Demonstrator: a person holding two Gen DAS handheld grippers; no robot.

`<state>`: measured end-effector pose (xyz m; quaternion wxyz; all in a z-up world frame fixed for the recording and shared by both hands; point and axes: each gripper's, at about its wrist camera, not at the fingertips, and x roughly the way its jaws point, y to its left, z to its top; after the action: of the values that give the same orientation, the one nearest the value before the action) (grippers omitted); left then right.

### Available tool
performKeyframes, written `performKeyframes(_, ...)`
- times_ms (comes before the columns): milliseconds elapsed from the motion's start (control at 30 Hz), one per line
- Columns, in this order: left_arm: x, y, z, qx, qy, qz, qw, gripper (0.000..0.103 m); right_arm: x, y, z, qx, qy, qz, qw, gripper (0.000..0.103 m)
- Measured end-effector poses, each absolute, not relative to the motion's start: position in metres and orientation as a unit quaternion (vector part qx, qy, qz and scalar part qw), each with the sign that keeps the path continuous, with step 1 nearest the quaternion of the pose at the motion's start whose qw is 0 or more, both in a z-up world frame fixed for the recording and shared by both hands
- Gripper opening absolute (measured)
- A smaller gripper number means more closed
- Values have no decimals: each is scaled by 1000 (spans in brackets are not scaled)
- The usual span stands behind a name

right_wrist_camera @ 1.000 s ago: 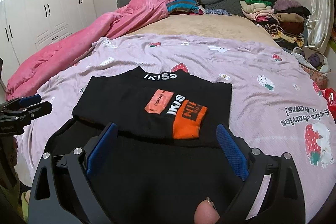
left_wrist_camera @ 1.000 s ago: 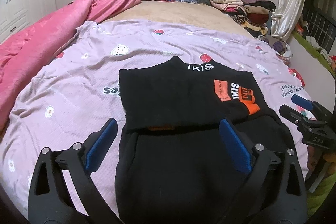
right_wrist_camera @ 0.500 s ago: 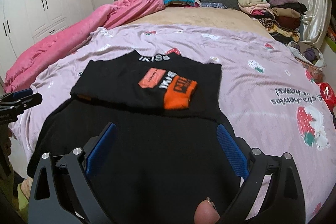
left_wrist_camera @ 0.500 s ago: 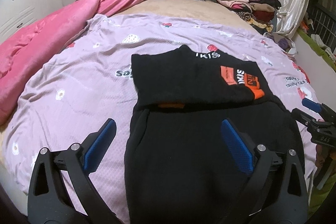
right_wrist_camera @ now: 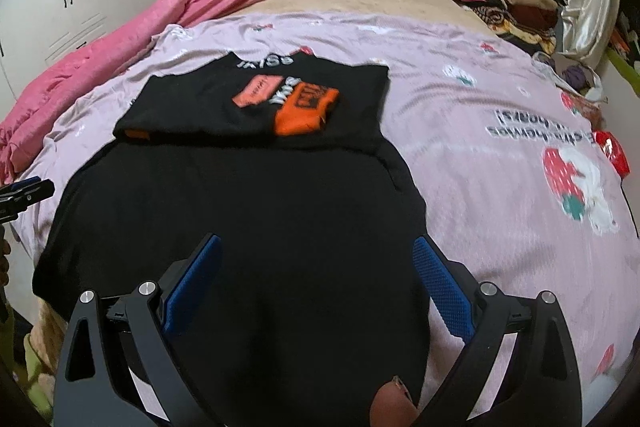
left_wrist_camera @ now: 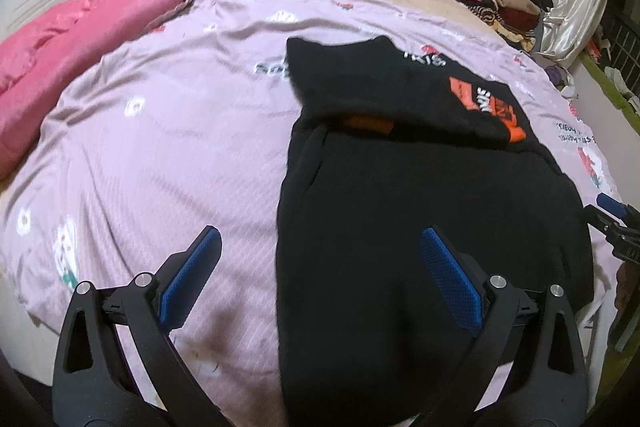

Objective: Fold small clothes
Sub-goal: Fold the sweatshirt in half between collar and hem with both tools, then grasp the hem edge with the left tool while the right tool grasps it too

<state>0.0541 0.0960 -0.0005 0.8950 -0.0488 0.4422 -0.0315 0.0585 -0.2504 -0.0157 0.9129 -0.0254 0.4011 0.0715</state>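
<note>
While both grippers gape, black garment (right_wrist_camera: pixel 248 227) lies beneath right gripper (right_wrist_camera: pixel 316 259).

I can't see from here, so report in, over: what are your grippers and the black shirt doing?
Both hand-held grippers open: left, right. Black shirt flat on bedsheet, top part folded down. Nothing blocking.

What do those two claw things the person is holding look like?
Both match: the left gripper and right gripper have black, curved plastic arms with cut-out slots, silver round bolts and two flat fingers faced with textured blue pads. No cables or sleeves show.
</note>
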Motion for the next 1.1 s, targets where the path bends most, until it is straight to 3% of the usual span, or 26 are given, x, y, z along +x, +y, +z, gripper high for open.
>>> performKeyframes(300, 24, 115, -19, -81, 459, -41, 884, 92, 36, -264, -30, -24, 421, 61, 905, 95)
performKeyframes(367, 17, 120, -22, -91, 461, -46, 882, 84, 32, -266, -31, -26, 423, 59, 904, 95)
performKeyframes(500, 2, 126, -30, -121, 472, -71, 870, 54, 25, -270, -32, -26, 425, 56, 903, 95)
performKeyframes(600, -6, 124, -34, -134, 483, -88, 861, 45, 19, -275, -34, -24, 429, 57, 901, 95)
performKeyframes(1033, -18, 109, -56, -148, 510, -112, 840, 45, -14, -304, -51, 6, 467, 73, 881, 95)
performKeyframes(1100, -18, 110, -58, -150, 511, -111, 839, 45, -18, -310, -55, 19, 475, 77, 877, 90)
